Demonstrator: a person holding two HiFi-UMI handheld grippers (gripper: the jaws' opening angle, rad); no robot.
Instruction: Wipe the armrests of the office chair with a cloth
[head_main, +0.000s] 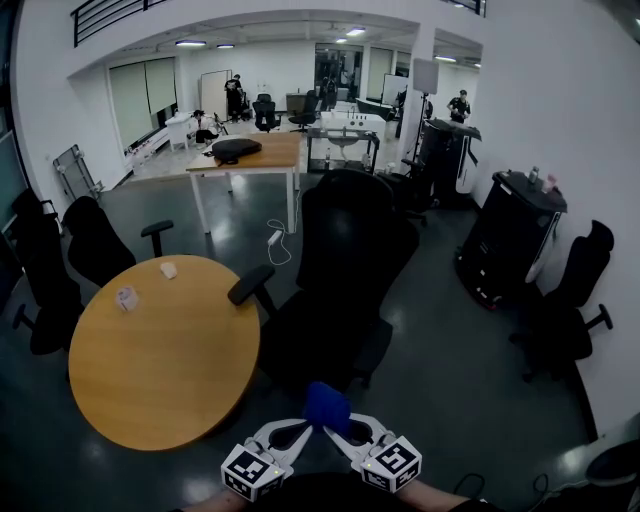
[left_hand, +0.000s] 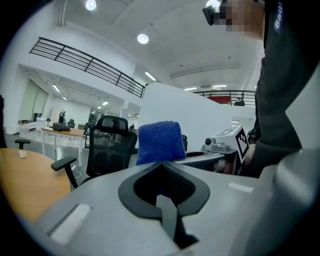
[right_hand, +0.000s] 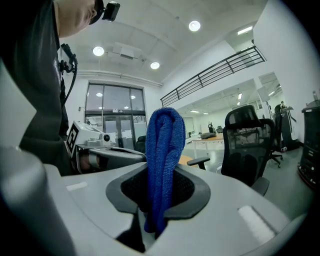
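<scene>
Blue terry cloth (right_hand: 165, 150) is clamped in the right gripper's (head_main: 345, 437) fingers, the left gripper's (head_main: 290, 437) fingers are together, and the black office chair's armrests (head_main: 250, 283) look not yet wiped.

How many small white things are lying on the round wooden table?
2 white things. One sits at the table's far edge; the other lies nearer its left edge. The whole tabletop shows, so none should be hidden.

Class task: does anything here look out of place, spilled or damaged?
Only small things. A white power strip and cable lie loose on the dark floor beside the black office chair, and two crumpled white scraps sit on the round wooden table. Nothing looks spilled or broken.
</scene>
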